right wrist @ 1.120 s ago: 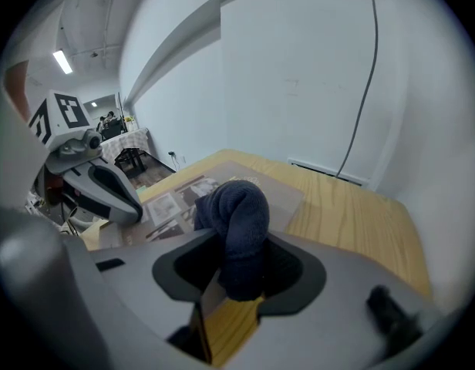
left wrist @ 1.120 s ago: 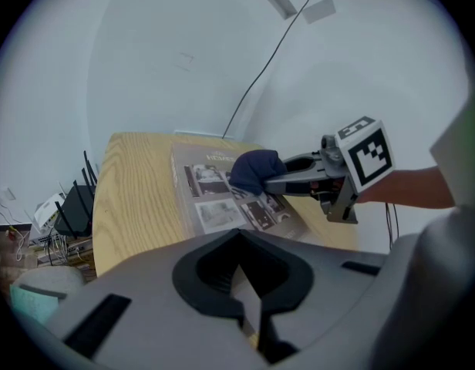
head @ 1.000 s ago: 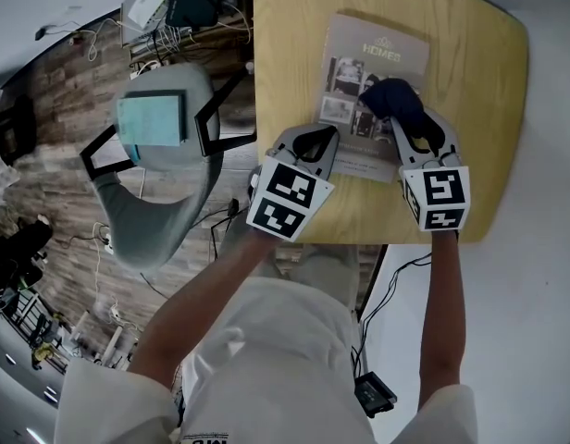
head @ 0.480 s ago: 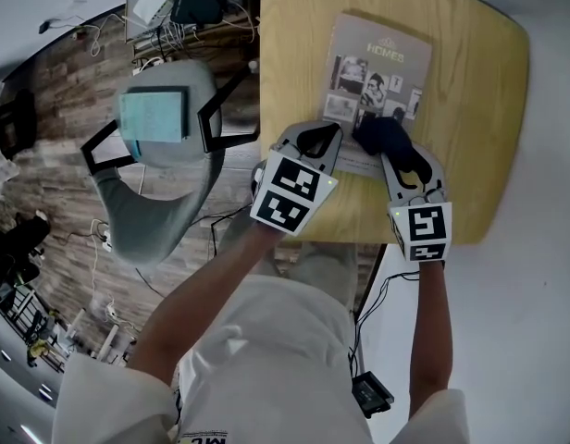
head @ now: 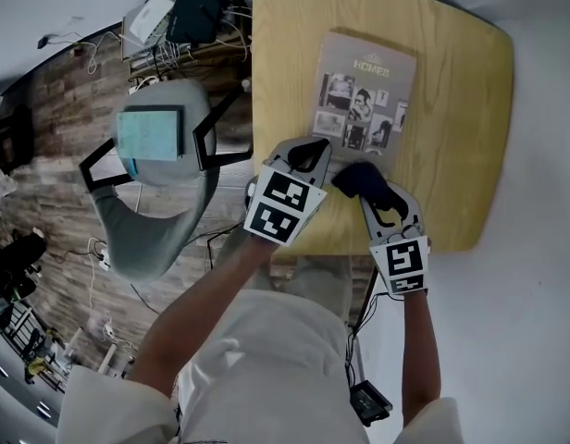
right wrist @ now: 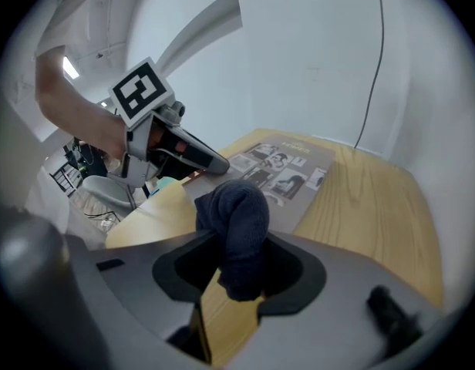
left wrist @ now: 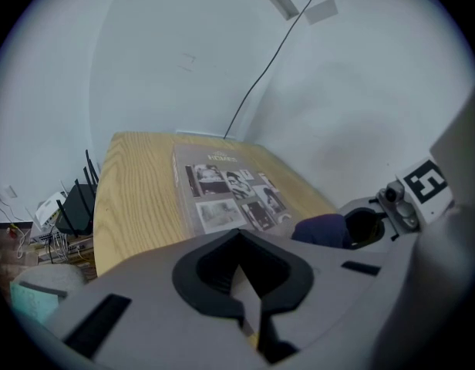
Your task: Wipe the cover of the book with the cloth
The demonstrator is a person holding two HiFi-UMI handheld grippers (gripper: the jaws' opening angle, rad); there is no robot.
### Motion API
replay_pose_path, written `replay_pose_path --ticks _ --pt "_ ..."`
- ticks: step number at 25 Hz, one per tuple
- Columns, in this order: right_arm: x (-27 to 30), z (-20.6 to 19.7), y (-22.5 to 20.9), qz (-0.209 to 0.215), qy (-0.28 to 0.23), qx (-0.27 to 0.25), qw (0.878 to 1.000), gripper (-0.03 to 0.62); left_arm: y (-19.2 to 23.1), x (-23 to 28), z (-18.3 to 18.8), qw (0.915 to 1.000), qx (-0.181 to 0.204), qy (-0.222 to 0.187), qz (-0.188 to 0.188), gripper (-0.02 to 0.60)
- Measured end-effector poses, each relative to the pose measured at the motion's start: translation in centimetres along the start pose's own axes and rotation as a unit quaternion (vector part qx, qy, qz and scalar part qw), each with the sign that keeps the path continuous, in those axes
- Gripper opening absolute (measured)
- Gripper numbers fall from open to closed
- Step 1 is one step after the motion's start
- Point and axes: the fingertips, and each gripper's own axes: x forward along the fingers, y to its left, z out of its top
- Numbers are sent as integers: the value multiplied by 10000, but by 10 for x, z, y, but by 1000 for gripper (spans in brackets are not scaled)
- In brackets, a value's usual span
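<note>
Holding the dark cloth [right wrist: 236, 214] bunched between its clenched fingers, the right gripper [head: 373, 192] sits at the 6 o'clock end of the book [head: 364, 95]. The book lies flat on the tabletop [head: 461, 137], with its long axis running from 6 to 12 o'clock, a little tilted toward 1 o'clock. The cover therefore lies at 12 o'clock from the cloth, so I think the next wiping stroke must go away from the person along this axis. The left gripper [head: 311, 151], its fingers pressed together on nothing, is at the book's near left corner, at 9 o'clock from the cloth and just beside it. Whether the cloth touches the cover, I cannot tell.
</note>
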Motion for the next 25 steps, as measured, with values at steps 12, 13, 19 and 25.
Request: replay_pose_path --ticks 12,13,19,25 --pt "-33 49 2 222 -505 57 9985 158 1 -12 1 10000 -66 -2 -50 9" --pt "-34 56 -5 167 -560 24 9983 158 -1 -15 0 10000 -57 -5 -50 9" --pt "-25 99 -49 -237 -864 -125 9959 158 -5 -29 -12 9999 -142 38 -41 9" --pt "1 141 -87 -567 -1072 -207 9924 158 -3 -34 -23 9998 -201 67 -53 9"
